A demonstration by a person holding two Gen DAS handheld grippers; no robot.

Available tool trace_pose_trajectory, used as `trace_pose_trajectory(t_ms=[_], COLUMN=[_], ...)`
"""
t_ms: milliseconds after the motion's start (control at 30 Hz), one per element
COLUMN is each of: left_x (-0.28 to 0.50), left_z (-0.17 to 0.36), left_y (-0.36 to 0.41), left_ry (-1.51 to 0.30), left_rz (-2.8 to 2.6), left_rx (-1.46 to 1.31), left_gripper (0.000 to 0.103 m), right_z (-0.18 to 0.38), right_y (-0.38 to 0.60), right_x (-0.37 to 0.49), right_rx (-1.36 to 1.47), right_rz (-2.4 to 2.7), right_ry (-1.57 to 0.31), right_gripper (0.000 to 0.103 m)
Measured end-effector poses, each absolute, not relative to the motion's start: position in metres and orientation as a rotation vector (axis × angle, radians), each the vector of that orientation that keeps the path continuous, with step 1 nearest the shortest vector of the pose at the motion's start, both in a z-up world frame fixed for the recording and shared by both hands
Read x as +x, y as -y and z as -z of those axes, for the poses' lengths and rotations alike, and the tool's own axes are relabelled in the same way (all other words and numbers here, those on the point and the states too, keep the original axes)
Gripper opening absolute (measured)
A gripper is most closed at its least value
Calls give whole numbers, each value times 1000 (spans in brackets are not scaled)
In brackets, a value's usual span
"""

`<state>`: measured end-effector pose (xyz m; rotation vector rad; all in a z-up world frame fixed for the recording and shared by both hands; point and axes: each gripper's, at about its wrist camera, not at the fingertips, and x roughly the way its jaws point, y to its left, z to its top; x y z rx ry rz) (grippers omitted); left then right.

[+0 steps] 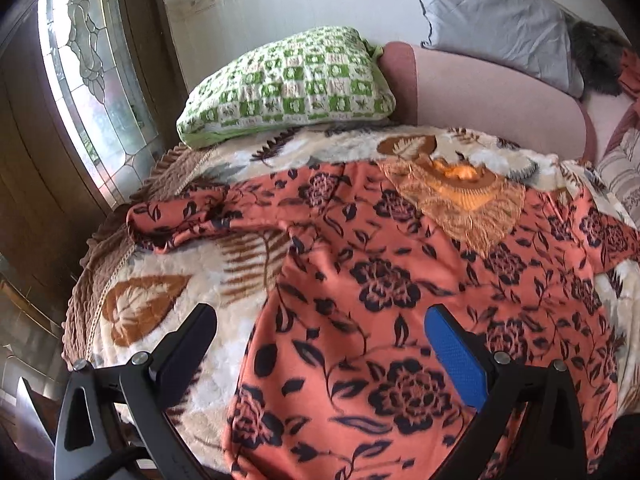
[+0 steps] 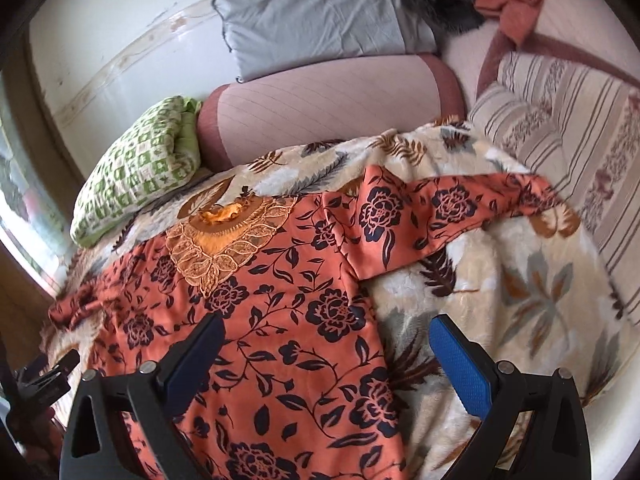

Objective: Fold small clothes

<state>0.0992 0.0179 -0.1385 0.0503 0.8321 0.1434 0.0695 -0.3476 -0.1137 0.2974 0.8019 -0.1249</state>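
On blanket point(image 2: 500, 264), unlabelled floral dress point(image 1: 380, 280) lies spread.

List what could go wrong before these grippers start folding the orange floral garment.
1. The left sleeve lies bunched and twisted; folded as it is, it would likely trap a lump.
2. The garment rests on a plush leaf-print blanket; an open gripper closing at the hem may pinch blanket pile too.
3. The lace neckline panel looks delicate and could snag if a finger drags across it.
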Motion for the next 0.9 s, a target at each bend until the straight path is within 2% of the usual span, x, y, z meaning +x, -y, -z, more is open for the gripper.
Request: trace_pose_trajectory(t_ms=[500, 900], left_x=[146, 170], left_z=[141, 147], left_y=[-22, -6], left_ry=[-797, -787], left_rz=[-168, -171], left_rx=[6, 40], left_gripper=[103, 103], right_z=[111, 88], right_y=[343, 359], right_x=[118, 113], right_rx=[305, 260], right_rz=[132, 174], right_ry=[-710, -452], right_gripper=[103, 103])
